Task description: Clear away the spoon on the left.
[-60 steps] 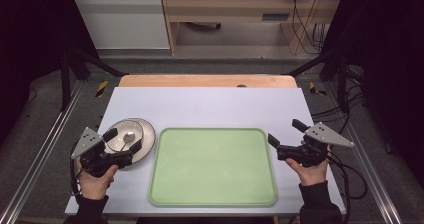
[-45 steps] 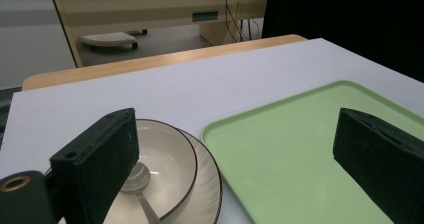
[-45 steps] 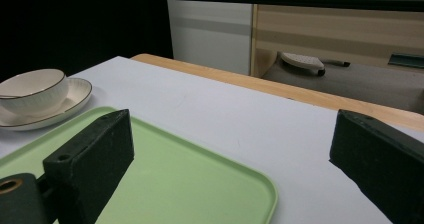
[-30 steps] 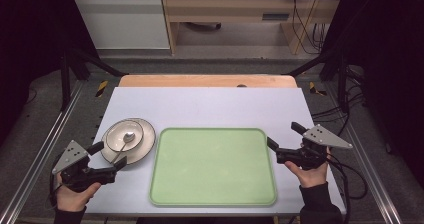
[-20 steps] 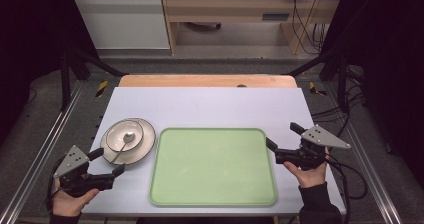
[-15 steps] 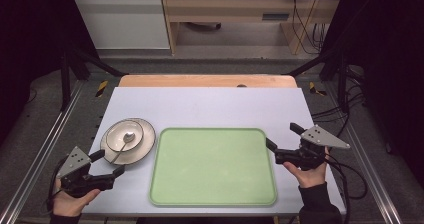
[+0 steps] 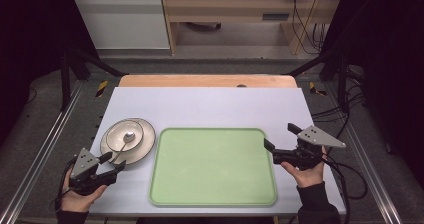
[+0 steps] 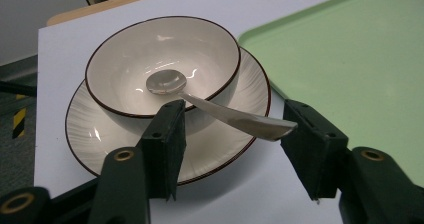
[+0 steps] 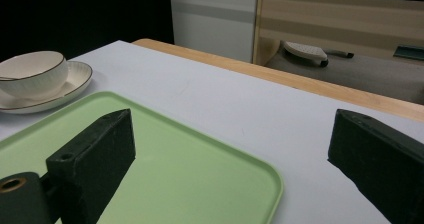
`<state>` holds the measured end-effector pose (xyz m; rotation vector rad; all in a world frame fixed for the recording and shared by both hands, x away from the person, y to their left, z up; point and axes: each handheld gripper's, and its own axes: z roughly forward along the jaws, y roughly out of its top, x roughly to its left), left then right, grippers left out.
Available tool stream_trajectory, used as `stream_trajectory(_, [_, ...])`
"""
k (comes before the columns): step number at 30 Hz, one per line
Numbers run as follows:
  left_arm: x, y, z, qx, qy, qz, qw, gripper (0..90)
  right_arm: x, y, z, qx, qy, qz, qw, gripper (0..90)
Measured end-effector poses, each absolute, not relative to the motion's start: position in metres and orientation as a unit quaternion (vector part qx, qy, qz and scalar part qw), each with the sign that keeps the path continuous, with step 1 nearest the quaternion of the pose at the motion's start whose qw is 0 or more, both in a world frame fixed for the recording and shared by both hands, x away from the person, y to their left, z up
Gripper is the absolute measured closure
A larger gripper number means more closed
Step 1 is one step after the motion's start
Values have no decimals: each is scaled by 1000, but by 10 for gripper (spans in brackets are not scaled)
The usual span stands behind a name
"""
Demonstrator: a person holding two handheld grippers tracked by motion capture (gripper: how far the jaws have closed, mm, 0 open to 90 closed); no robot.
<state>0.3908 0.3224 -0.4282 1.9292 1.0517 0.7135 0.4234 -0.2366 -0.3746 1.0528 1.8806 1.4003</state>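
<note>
One spoon (image 8: 200,96) was present, its bowl lying inside the single cream bowl (image 8: 162,66) and its handle slanting out over the rim toward the near edge of the table. The handle's end sat between the jaws of the left gripper (image 8: 232,141); those jaws had just been closing, yet a gap remained on each side and the pads did not press on the metal. The bowl contained nothing but the spoon and stood on one ribbed plate (image 8: 90,134) with a dark rim line. In the high view this stack was at the left of the white table (image 7: 210,104), just beside one green tray (image 7: 212,166), which held nothing. The left gripper (image 7: 111,166) was at the near edge of the plate (image 7: 142,151), carried in one hand (image 7: 80,196). One right gripper (image 7: 280,141) was at the right edge of the tray, carried in the other hand (image 7: 305,171); its jaws stood wide apart with nothing between them, as the right gripper view confirmed over the tray's corner (image 9: 200,184). Two grippers, one spoon, one bowl, one plate and one tray were counted.
</note>
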Motion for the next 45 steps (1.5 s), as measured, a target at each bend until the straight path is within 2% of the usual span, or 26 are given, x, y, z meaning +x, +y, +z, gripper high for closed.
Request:
stream_trajectory(10, [388,320,-428,754,417,308,403,626,424,-236,-375,393,703,522,281,50])
stream_trajectory(20, [386,324,-425,740,428,316,412,756,424,-236,-375,393,704,521,279,50])
stream_trajectory(32, [384,328,-423,727,446,321,412,865,424,-236,-375,393,704,523,278,49])
stream_trajectory(45, [384,329,-421,720,457,307,423,878,423,-237,-374,393,703,524,278,49])
